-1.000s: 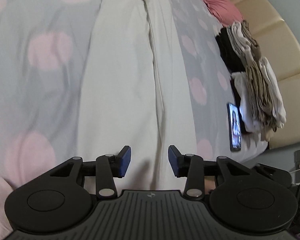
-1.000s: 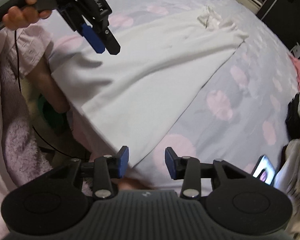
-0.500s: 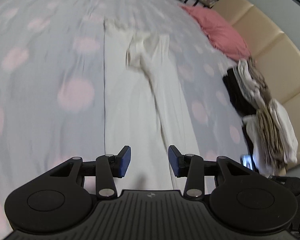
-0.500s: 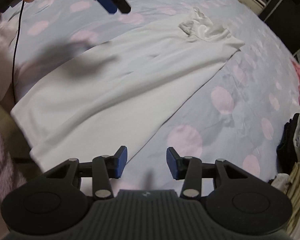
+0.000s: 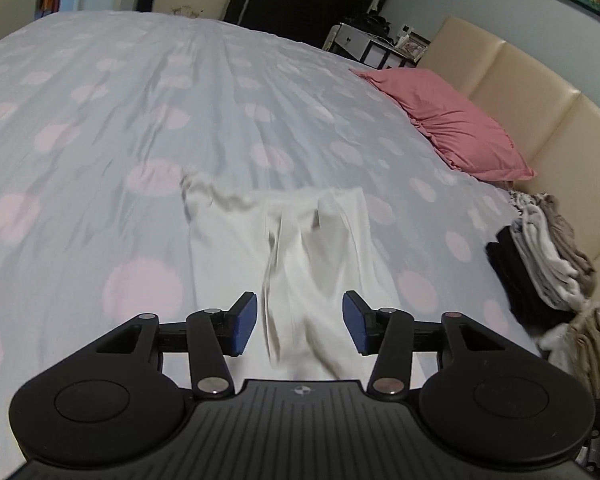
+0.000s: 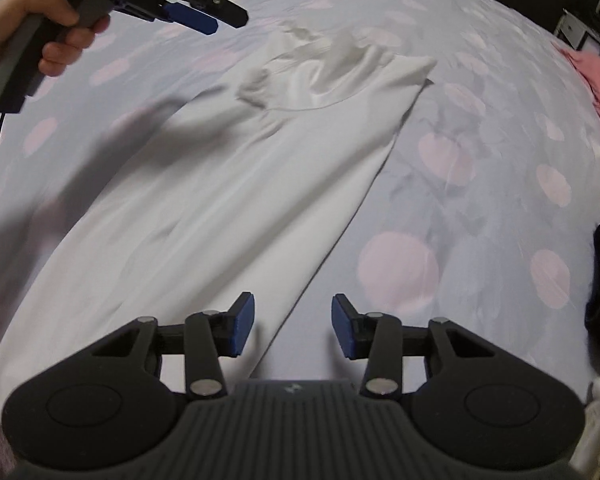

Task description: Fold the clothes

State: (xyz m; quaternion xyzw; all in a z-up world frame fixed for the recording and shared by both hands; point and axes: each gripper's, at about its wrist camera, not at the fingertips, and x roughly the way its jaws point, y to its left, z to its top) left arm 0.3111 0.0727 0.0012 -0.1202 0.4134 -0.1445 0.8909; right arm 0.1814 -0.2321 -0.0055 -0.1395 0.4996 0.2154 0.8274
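Observation:
A long white garment (image 6: 228, 184) lies stretched out flat on the bed, its far end bunched and creased (image 6: 324, 68). From the left wrist the same white garment (image 5: 300, 248) runs away from me with a fold down its middle. My left gripper (image 5: 299, 325) is open above the garment's near part, holding nothing. It also shows in the right wrist view as the left gripper (image 6: 204, 20), held by a hand (image 6: 48, 28) above the far end. My right gripper (image 6: 293, 326) is open over the garment's right edge, with nothing between its fingers.
The bedspread (image 5: 100, 120) is grey with pink dots. A pink pillow (image 5: 448, 128) lies by the beige headboard (image 5: 540, 100). Stacks of folded clothes (image 5: 540, 256) sit at the bed's right edge. Dark furniture (image 5: 372, 44) stands beyond the bed.
Both grippers have travelled along the garment from its near hem toward its far, bunched end. Both stayed open. The phone seen earlier is out of view.

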